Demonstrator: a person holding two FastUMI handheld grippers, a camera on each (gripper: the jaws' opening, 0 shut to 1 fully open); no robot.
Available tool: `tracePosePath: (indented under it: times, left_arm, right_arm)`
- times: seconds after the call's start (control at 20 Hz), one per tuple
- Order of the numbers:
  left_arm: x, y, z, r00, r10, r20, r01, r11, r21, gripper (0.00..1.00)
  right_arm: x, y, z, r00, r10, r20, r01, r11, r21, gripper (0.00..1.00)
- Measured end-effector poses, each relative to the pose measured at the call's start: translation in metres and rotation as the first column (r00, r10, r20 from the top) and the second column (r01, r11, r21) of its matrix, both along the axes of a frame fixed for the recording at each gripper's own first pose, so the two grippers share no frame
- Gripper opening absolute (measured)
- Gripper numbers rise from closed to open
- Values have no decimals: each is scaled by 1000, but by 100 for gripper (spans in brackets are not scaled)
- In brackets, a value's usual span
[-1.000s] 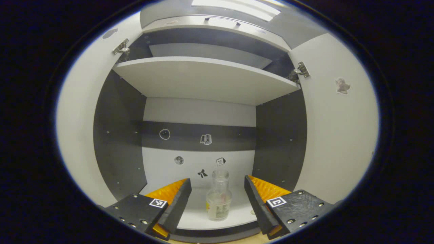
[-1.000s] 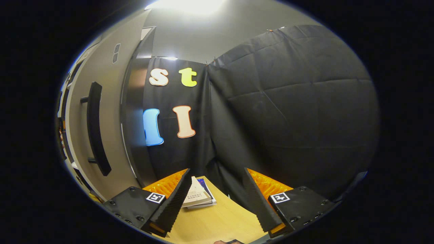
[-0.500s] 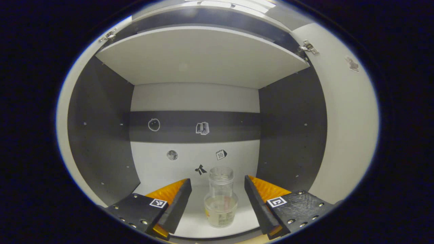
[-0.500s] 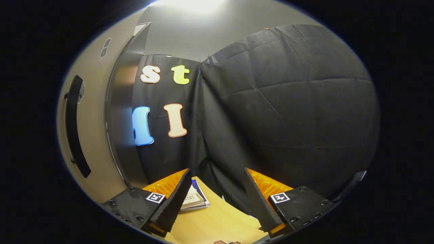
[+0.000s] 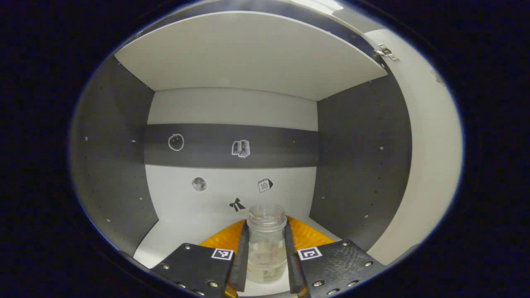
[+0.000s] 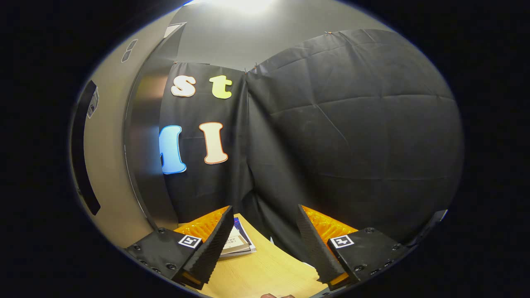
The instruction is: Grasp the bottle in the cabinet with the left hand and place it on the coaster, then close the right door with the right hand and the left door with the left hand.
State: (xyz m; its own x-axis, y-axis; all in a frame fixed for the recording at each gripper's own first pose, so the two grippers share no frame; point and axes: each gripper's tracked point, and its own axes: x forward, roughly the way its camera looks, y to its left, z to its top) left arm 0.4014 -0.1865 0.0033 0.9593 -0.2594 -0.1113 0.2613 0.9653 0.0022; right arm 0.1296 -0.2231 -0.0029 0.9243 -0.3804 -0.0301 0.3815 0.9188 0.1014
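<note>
With both fingers pressed against the sides of the clear glass bottle with a wide open mouth [image 5: 266, 244], the left gripper [image 5: 265, 265] has the task's object clamped low on its body. The bottle stands upright on the white bottom shelf of the grey-and-white cabinet [image 5: 174, 236], in front of the cabinet's back wall and nearer its right side wall than its left.

Risks from this state:
- Glass is smooth; a lift with too little squeeze may let the bottle slide down between the pads.
- A low grasp leaves the neck free to tip forward if the withdrawal is jerky.
- The white upper shelf of the cabinet [image 5: 248, 54] limits lift height; raising too far risks a knock.

The right gripper [image 6: 265, 248] is spread apart and empty above the light wooden tabletop [image 6: 265, 273], outside the cabinet, facing the booth's wall.
</note>
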Motion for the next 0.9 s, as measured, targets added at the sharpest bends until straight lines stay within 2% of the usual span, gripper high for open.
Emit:
tracePosePath:
  times: [0.1,0.3,0.65,0.9]
  left_arm:
    - [-1,1,-2,1000,-12,-10,12,1000,5,37]
    - [-12,2,4,1000,-23,-16,23,999,-23,36]
    - [-60,26,35,1000,-10,23,10,1000,2,38]
    - [-100,51,48,999,12,38,-13,999,35,39]
  right_arm:
    - [3,0,-2,1000,1,3,-1,1000,4,96]
    - [6,6,0,1000,26,12,-26,999,27,97]
    - [1,22,5,997,73,20,-73,997,5,95]
    - [-19,41,9,995,93,47,-95,994,44,97]
